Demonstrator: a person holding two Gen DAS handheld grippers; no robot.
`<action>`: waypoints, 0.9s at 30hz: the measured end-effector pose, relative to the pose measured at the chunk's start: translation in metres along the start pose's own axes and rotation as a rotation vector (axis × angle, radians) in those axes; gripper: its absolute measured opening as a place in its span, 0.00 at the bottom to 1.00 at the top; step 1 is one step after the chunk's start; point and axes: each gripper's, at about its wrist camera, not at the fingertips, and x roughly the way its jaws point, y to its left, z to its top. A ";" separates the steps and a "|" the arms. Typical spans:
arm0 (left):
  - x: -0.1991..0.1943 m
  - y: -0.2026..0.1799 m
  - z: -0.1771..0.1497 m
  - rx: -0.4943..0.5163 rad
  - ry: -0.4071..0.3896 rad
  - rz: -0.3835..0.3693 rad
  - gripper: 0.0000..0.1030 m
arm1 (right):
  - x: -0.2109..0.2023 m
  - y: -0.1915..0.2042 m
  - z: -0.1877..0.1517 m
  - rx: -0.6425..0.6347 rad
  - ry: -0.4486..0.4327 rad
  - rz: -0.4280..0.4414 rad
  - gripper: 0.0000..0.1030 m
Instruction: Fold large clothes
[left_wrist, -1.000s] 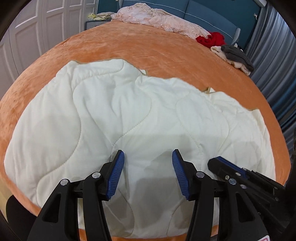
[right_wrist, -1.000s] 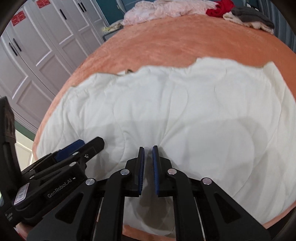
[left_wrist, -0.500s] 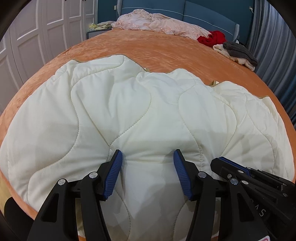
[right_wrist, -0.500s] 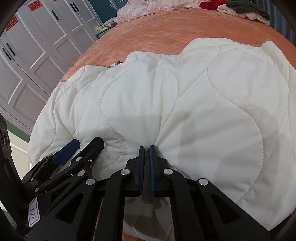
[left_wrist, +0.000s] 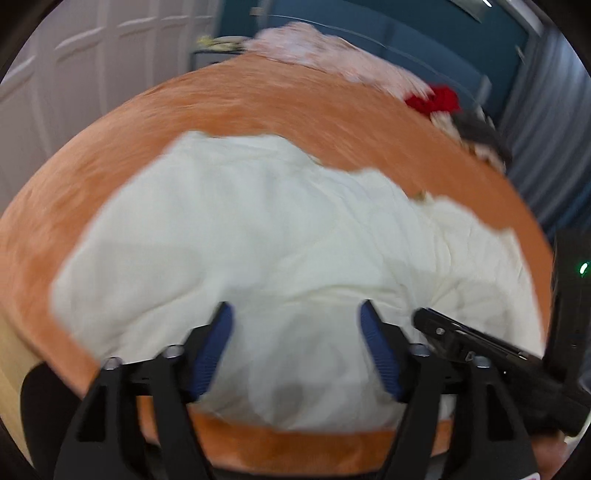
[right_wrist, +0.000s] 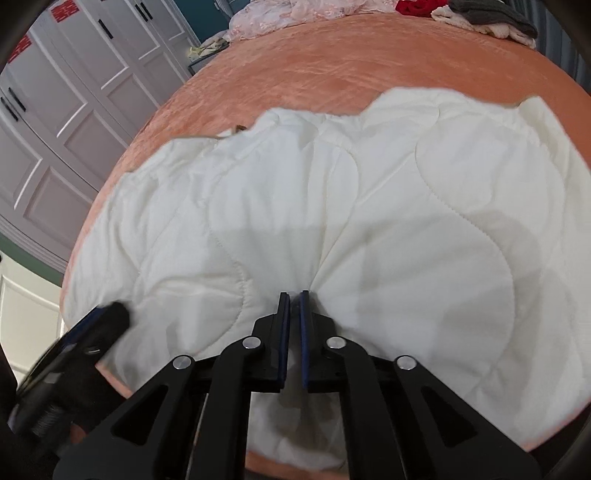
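Note:
A white quilted comforter (left_wrist: 266, 236) lies spread on an orange bed (left_wrist: 280, 110); it also shows in the right wrist view (right_wrist: 406, 206). My left gripper (left_wrist: 295, 314) is open and empty, its blue pads above the comforter's near part. My right gripper (right_wrist: 293, 295) is shut on a pinched fold of the comforter near its front edge. The right gripper shows in the left wrist view (left_wrist: 421, 314) to the right, and the left gripper shows in the right wrist view (right_wrist: 114, 310) at the lower left.
At the bed's far end lie pink clothes (left_wrist: 332, 55), a red garment (left_wrist: 436, 99) and a grey and cream pile (right_wrist: 487, 18). White wardrobe doors (right_wrist: 74, 92) stand on the left. A blue headboard (left_wrist: 406, 40) and grey curtains (left_wrist: 554, 110) are behind.
The left gripper has pulled back and up, still open, and its view is blurred by motion. The right gripper stays shut on the comforter fold.

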 end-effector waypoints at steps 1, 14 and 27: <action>-0.008 0.016 0.001 -0.049 -0.008 0.004 0.76 | -0.006 0.005 -0.001 -0.005 -0.008 0.017 0.08; 0.008 0.146 -0.007 -0.512 0.091 -0.100 0.76 | -0.004 0.046 -0.027 -0.095 0.048 0.022 0.07; -0.022 0.112 0.021 -0.390 0.016 -0.154 0.20 | -0.027 0.035 -0.026 -0.085 0.021 0.019 0.08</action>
